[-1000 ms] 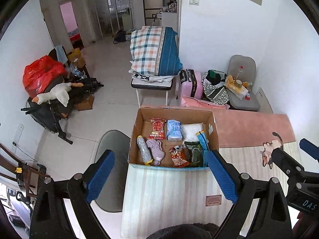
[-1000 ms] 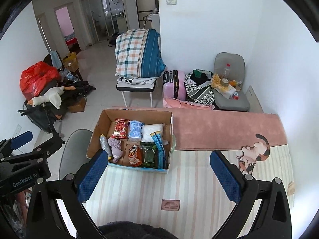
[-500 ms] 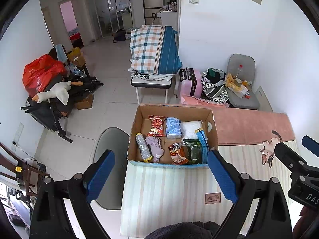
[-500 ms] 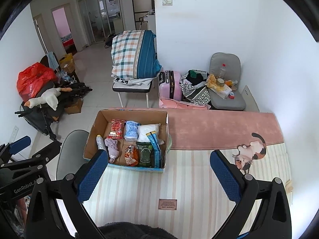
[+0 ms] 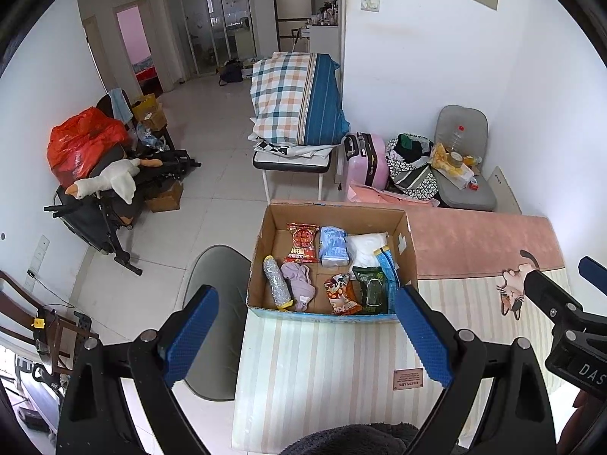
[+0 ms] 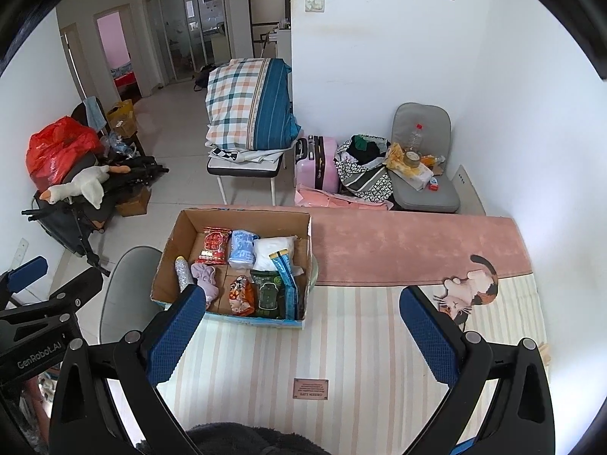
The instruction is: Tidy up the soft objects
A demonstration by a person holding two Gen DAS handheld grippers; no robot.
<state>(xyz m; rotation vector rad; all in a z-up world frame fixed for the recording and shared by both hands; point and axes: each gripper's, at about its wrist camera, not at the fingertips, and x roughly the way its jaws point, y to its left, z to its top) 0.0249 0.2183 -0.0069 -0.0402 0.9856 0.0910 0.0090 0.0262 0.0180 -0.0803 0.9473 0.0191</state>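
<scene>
An open cardboard box [image 5: 265, 227] [image 6: 167, 265] stands on a striped mat [image 5: 311, 360] [image 6: 341, 341]. It holds a red snack pack [image 5: 302, 242], a blue tissue pack [image 5: 333, 245], a white bag [image 5: 366, 248], a lilac cloth [image 5: 299, 284] [image 6: 205, 276], a glittery roll [image 5: 276, 282] and green and orange packets. My left gripper [image 5: 307, 337] is open and empty, high above the box's near edge. My right gripper [image 6: 299, 337] is open and empty above the mat, right of the box.
A pink rug [image 6: 398, 242] lies beyond the mat. A grey chair seat [image 5: 216, 303] stands left of the box. A plaid pillow on a bench [image 5: 299, 102], a pink suitcase [image 5: 366, 159], a grey floor chair [image 5: 463, 174] and a cluttered stroller with a goose toy [image 5: 106, 182] stand farther off.
Both grippers have drawn back and up a little, so the box sits slightly higher and smaller in both views. Both stay open and empty.
</scene>
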